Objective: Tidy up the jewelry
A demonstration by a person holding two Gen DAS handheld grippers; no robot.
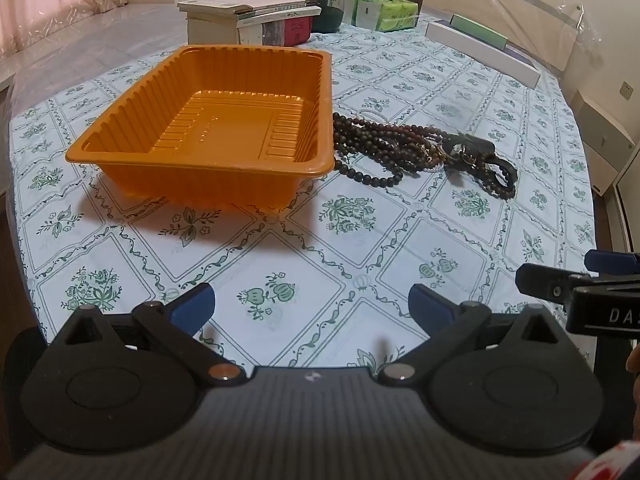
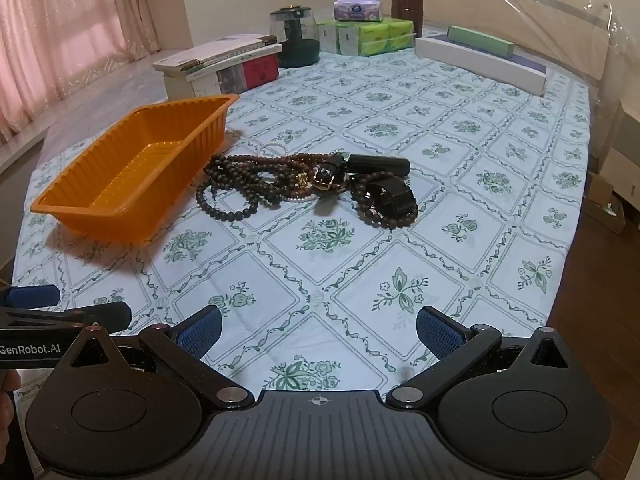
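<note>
Both grippers are angled down and forward, jaws spread wide with nothing between the blue pads. Left gripper (image 1: 312, 308) sits low in its own view, and the right gripper (image 2: 318, 328) pokes into that view at about 3 o'clock (a bit of hand shows there too).

— What sort of place am I steering in?
— A home, I'd say. I see pink curtains (image 2: 72, 28) by a window, a floral tablecloth (image 2: 360, 264) over the desk, stacked books (image 1: 256, 16), tissue packs (image 2: 368, 36) and a glass jar (image 2: 294, 36) at the far edge.
— Anything else domestic?
— A wall socket (image 1: 625, 89) and wood flooring (image 2: 592, 320).
</note>
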